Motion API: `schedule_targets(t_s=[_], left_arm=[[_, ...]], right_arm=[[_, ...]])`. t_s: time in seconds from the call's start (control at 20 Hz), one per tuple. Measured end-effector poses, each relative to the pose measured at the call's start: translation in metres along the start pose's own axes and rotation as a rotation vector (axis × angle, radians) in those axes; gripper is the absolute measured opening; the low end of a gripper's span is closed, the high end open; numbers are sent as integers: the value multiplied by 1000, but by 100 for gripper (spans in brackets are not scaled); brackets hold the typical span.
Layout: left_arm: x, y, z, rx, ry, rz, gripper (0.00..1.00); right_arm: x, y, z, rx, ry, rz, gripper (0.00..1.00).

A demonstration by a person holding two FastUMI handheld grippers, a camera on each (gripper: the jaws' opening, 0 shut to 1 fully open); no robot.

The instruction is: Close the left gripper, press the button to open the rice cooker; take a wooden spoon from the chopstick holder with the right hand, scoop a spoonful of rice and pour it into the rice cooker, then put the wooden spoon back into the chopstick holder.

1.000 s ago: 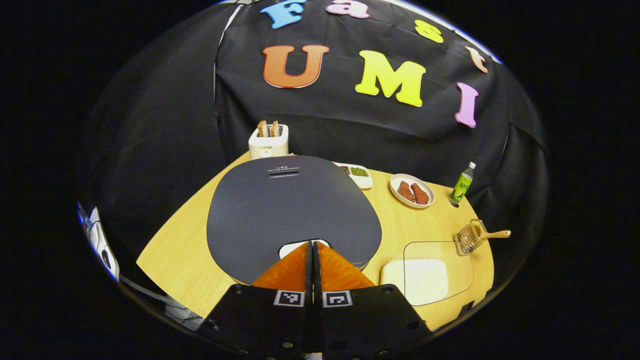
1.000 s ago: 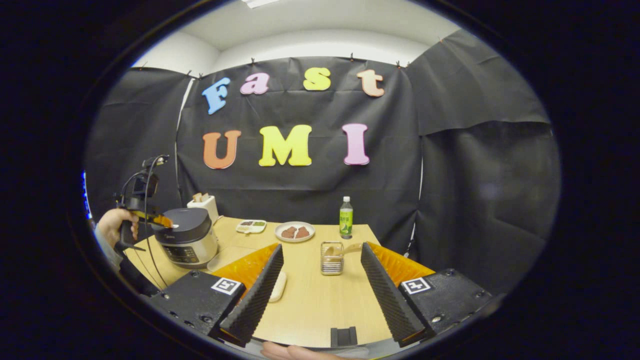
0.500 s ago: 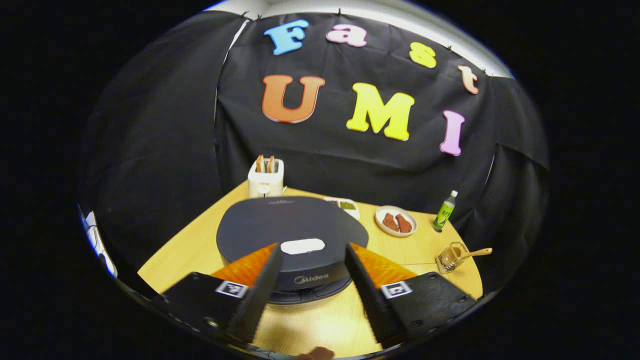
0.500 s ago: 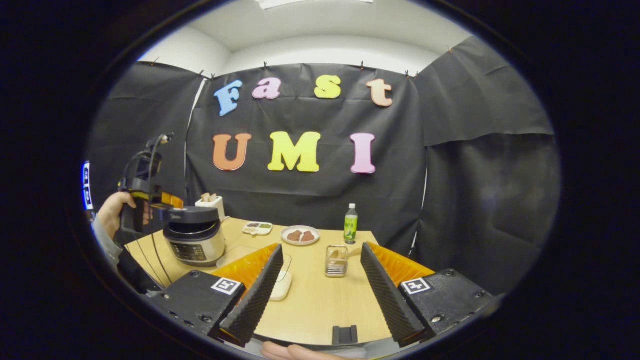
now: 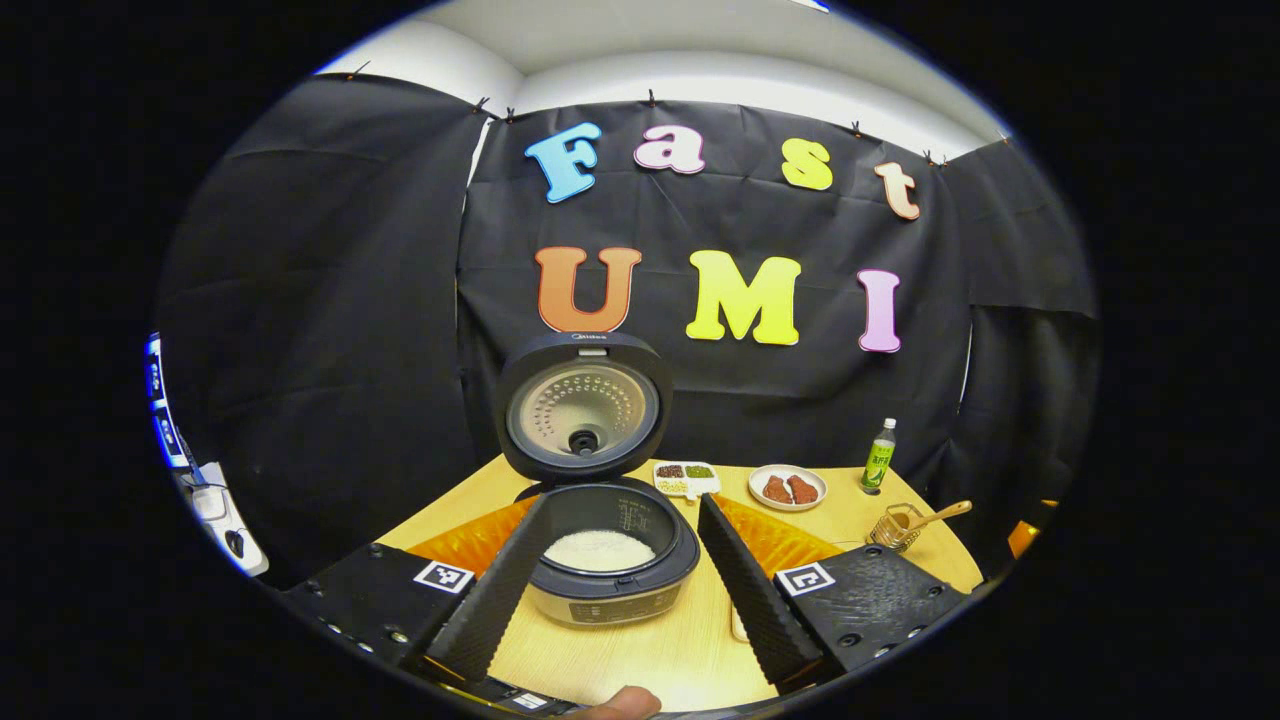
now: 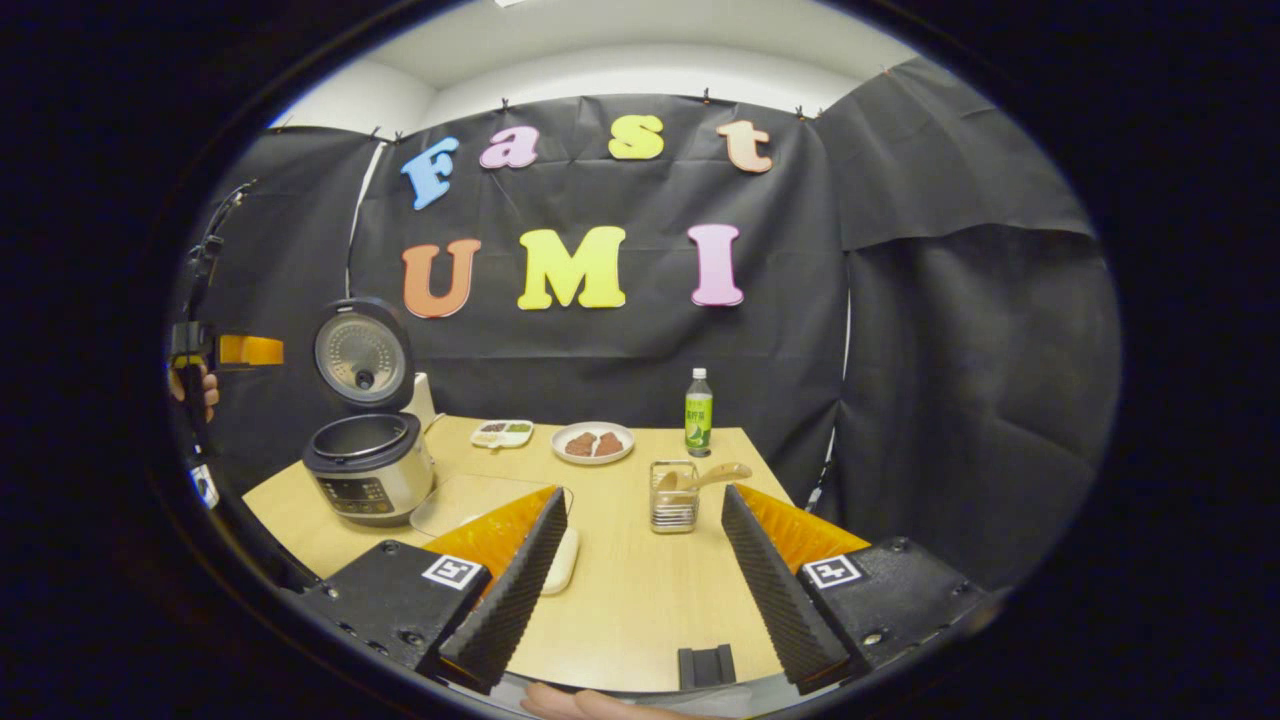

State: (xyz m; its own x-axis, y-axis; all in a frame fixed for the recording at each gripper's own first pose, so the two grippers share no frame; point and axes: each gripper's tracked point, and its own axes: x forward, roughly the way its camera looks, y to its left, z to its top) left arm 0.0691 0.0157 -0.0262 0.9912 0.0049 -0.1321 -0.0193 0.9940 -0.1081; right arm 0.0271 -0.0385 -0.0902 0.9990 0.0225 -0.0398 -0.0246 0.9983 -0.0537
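The rice cooker [image 6: 370, 465] stands open at the table's [image 6: 620, 590] left end, lid upright, pot exposed. The coming move belongs to the right claw [image 6: 635, 575], its 2 fingers spread wide and holding nothing. The chopstick holder [image 6: 674, 497] stands just ahead of it, between its fingers in the right gripper view, well to the right of the rice cooker. The wooden spoon [image 6: 712, 476] leans out of the chopstick holder, handle pointing up and to the right. The left claw [image 5: 612, 585], also spread apart and empty, faces the rice cooker, far from the wooden spoon.

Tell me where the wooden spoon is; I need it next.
In the right gripper view, the wooden spoon stands in the chopstick holder, mid-table, in front of the green bottle.
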Motion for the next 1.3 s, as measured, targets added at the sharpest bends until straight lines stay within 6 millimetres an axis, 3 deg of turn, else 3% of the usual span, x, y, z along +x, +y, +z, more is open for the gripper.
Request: schedule_targets(t_s=[0.25, 0.3, 0.35, 0.6, 0.75, 0.8, 0.85, 0.9, 0.95, 1.0, 1.15, 1.2, 1.3], left_arm=[[-36, 0, -8, 60, -83, 27, 94], [-44, -4, -10, 64, -99, 24, 89], [-51, -6, -9, 67, -119, 21, 94], [-80, -14, -5, 118, -219, 31, 94], [-91, -24, -7, 123, -243, 17, 94], [-95, -27, -7, 125, -253, 10, 86], [-96, -30, -6, 128, -265, 7, 95], [-97, -31, -6, 134, -278, 11, 87], [-97, -31, -7, 139, -288, 15, 95], [-95, -31, -8, 137, -294, 25, 96], [-91, -33, -13, 105, -287, 29, 96], [-89, -35, -16, 95, -279, 25, 96], [-84, -34, -18, 92, -273, 27, 96]], right_arm=[[38, -10, -17, 45, -19, -1, 100], [49, -12, -23, 52, -15, -1, 100], [61, -15, -26, 64, -19, -1, 100], [117, -37, -43, 109, -28, -46, 100], [150, -51, -61, 119, 5, -80, 89], [161, -56, -63, 123, 8, -88, 89], [172, -63, -67, 129, 12, -103, 94], [183, -69, -71, 142, 10, -108, 94], [194, -74, -75, 154, 17, -123, 89], [206, -78, -81, 168, 24, -127, 93], [236, -71, -89, 239, 56, -68, 82], [246, -72, -94, 263, 71, -58, 85], [265, -89, -99, 279, 85, -111, 83]])
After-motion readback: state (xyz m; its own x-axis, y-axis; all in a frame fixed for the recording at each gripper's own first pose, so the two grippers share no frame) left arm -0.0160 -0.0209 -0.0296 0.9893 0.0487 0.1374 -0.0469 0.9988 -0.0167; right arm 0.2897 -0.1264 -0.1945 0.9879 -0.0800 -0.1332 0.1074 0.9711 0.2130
